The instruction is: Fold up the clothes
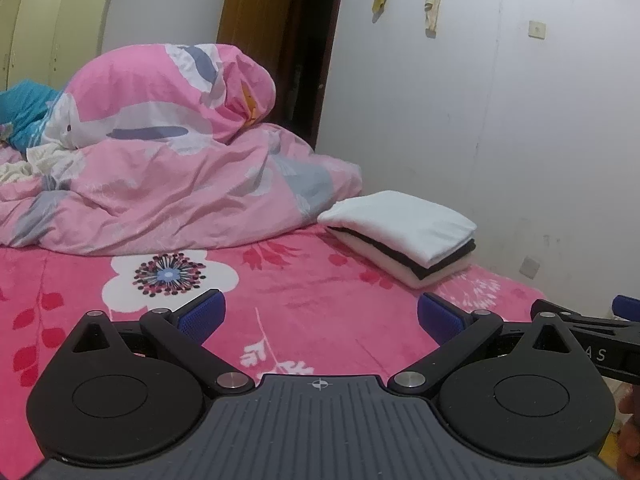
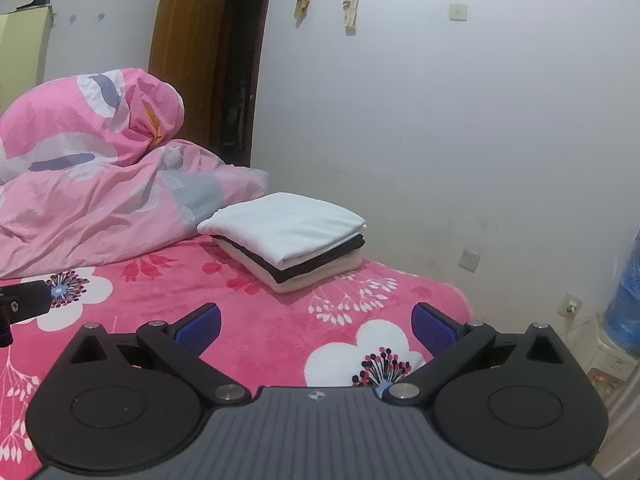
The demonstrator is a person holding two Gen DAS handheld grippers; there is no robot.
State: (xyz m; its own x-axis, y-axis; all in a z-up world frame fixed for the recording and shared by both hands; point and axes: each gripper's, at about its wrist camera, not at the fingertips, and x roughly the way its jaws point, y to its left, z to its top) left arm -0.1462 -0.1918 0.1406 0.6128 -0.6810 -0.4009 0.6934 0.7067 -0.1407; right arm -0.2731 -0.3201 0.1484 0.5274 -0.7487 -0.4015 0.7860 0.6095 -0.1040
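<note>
Above a pink floral fleece bedspread (image 2: pixel 280 320), the left gripper (image 1: pixel 320 316) and right gripper (image 2: pixel 316 322) hover with jaws spread wide, holding nothing. Beyond lies a folded stack of white, black and cream garments (image 2: pixel 292 244), apparently soft and light, best pinched at an edge. Only "A S" reads on the neighbouring tool.

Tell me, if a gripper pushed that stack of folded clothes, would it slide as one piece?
Probably not. The stack of folded clothes is three loose soft layers, so the top white piece would likely shear off first. The fuzzy pink blanket probably grips the bottom layer.
</note>
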